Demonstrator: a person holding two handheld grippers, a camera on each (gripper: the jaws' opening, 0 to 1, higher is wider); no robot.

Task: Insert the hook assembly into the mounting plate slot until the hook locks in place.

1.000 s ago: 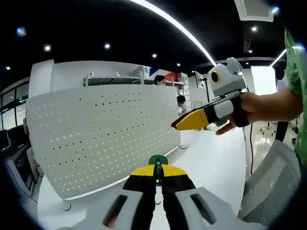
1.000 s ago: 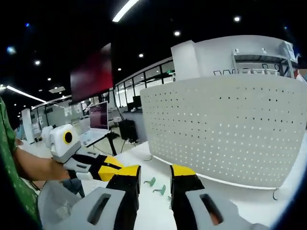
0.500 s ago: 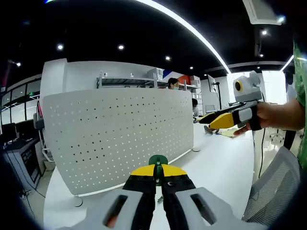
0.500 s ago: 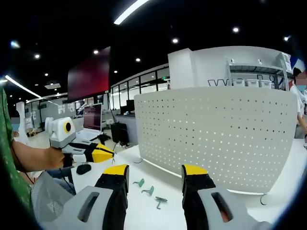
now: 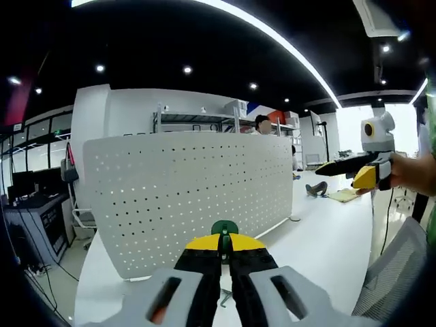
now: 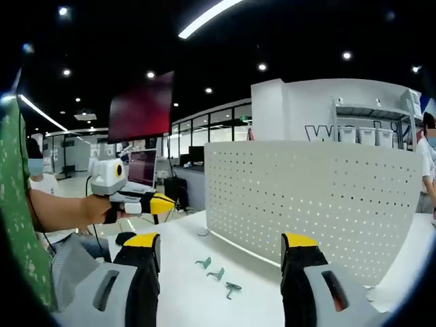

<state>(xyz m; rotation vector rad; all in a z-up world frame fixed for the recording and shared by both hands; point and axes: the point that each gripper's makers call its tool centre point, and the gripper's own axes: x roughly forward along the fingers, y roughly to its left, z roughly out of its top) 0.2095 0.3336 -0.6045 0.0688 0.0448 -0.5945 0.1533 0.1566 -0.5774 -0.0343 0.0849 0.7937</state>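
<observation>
An open-plan office under ceiling strip lights; a white table (image 6: 204, 300) carries an upright white perforated mounting plate (image 5: 191, 191).

Change: over the last second both grippers have drawn back from the plate, and the right gripper's jaws have spread from a narrow gap to wide apart. This suggests repositioning; insertion is not yet begun.

Left gripper (image 5: 223, 246): jaws closed together on a green hook assembly (image 5: 224, 228), its rounded head protruding above the tips, near and facing the plate.

Right gripper (image 6: 221, 246): wide open, empty.

Three spare green hooks (image 6: 218, 275) lie loose on the table, near the plate's base. No containers are present.
</observation>
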